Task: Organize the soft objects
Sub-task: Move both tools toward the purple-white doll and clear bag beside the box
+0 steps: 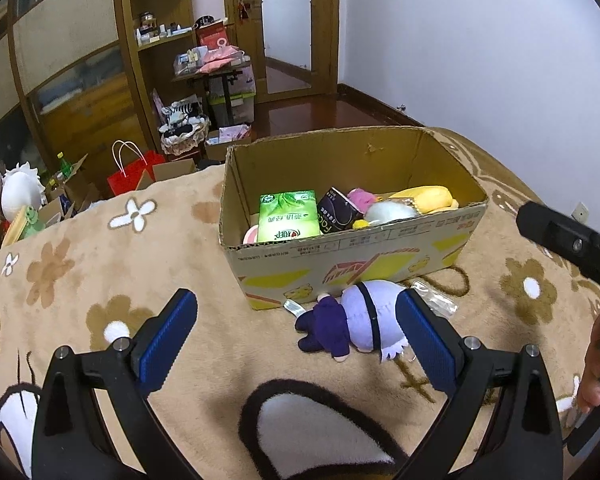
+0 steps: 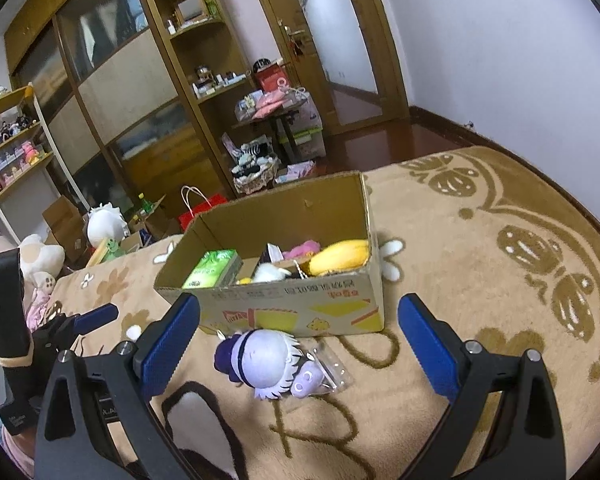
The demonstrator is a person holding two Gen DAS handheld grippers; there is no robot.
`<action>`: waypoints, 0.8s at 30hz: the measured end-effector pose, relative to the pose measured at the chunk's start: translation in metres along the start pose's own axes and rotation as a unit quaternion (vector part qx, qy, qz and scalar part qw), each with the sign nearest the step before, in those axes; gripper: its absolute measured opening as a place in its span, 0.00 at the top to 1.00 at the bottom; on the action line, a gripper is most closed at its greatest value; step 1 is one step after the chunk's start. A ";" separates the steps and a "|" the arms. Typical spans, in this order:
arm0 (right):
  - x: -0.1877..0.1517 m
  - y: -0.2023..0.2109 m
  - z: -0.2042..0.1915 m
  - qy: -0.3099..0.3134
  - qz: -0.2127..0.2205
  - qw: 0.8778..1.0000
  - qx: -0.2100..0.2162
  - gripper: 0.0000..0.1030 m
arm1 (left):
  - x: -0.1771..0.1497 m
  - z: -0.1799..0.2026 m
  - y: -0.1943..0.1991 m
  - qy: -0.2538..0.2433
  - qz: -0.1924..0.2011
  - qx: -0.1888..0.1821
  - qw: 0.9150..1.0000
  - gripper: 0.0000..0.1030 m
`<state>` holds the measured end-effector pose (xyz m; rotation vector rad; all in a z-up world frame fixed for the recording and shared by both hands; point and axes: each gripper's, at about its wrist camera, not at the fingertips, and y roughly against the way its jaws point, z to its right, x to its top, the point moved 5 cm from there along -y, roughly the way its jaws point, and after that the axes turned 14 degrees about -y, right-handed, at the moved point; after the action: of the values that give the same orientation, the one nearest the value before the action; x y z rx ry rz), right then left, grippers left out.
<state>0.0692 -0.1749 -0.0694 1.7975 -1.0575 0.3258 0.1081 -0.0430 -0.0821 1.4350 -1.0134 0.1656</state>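
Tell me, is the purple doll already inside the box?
No, the doll lies on the blanket in front of the box.

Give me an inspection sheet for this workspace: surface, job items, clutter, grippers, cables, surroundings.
Surface: tan flower-patterned blanket, soft and uneven.
Job's things: purple plush doll lies on the blanket in front of the cardboard box, outside it. The open box holds a green tissue pack, a dark pack, a yellow plush and pink and white soft toys.
Clutter: clear plastic bag beside the doll.
Grippers: left hand-held gripper open, empty; right hand-held gripper open, empty; both hover short of the doll.
Cables: nothing seen.
Surroundings: wooden wardrobe, shelves, doorway, red paper bag and boxes on the floor.
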 end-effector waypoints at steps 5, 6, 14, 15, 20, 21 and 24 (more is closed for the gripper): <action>-0.006 -0.012 0.007 -0.010 -0.019 1.000 -0.009 0.00 | 0.000 0.003 -0.007 -0.005 0.001 -0.001 1.000 0.04; -0.007 -0.015 0.010 -0.014 -0.024 1.000 -0.011 0.00 | 0.000 0.004 -0.008 -0.006 0.001 -0.001 1.000 0.04; -0.014 -0.029 0.021 -0.039 -0.048 0.998 -0.014 0.00 | 0.002 0.015 -0.020 -0.016 0.004 -0.015 1.000 0.04; -0.014 -0.031 0.022 -0.042 -0.051 0.998 -0.014 0.00 | 0.002 0.016 -0.022 -0.015 0.003 -0.017 1.000 0.04; -0.017 -0.040 0.027 -0.052 -0.062 0.996 -0.020 0.00 | 0.001 0.020 -0.032 -0.016 -0.008 -0.023 1.000 0.04; -0.018 -0.042 0.029 -0.054 -0.065 0.996 -0.022 0.00 | 0.001 0.021 -0.034 -0.015 -0.010 -0.025 1.000 0.04; -0.020 -0.048 0.032 -0.060 -0.072 0.995 -0.025 0.00 | 0.002 0.021 -0.037 -0.016 -0.012 -0.027 0.999 0.04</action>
<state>0.0873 -0.1854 -0.1264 1.8544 -1.0031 0.1039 0.1236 -0.0691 -0.1117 1.4043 -1.0192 0.0984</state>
